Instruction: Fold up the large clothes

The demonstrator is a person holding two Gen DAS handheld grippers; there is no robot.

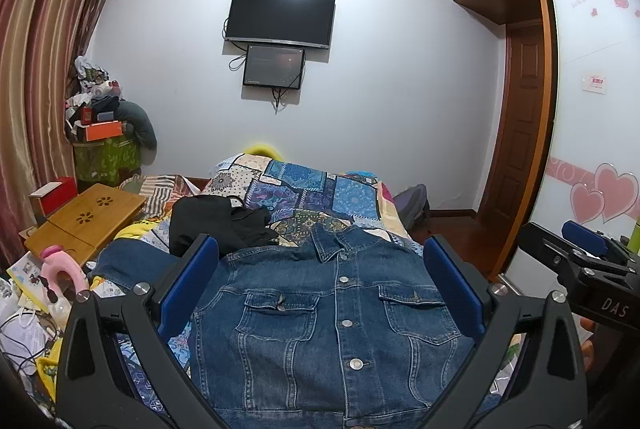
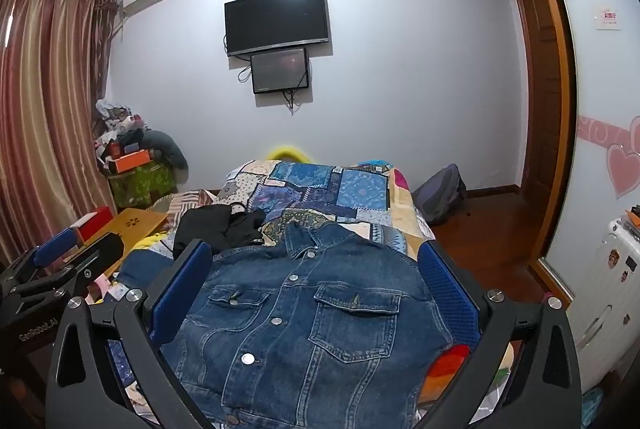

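Denim jacket (image 1: 332, 321), buttoned, front up, spread flat on the patchwork bedspread (image 1: 308, 189) (black garment (image 1: 224, 225) heaped beyond): we judge no fold begun, our left gripper (image 1: 320, 293) and right gripper (image 2: 316, 293) both spread wide, holding nothing.

"DAS" in white letters on the black body of the right gripper (image 1: 588, 269), at the right edge of the left wrist view | "GenRobot.AI" in pale letters on the black body of the left gripper (image 2: 60, 261), near left in the right wrist view | wardrobe door (image 1: 592, 69) script and small card: too blurred to read
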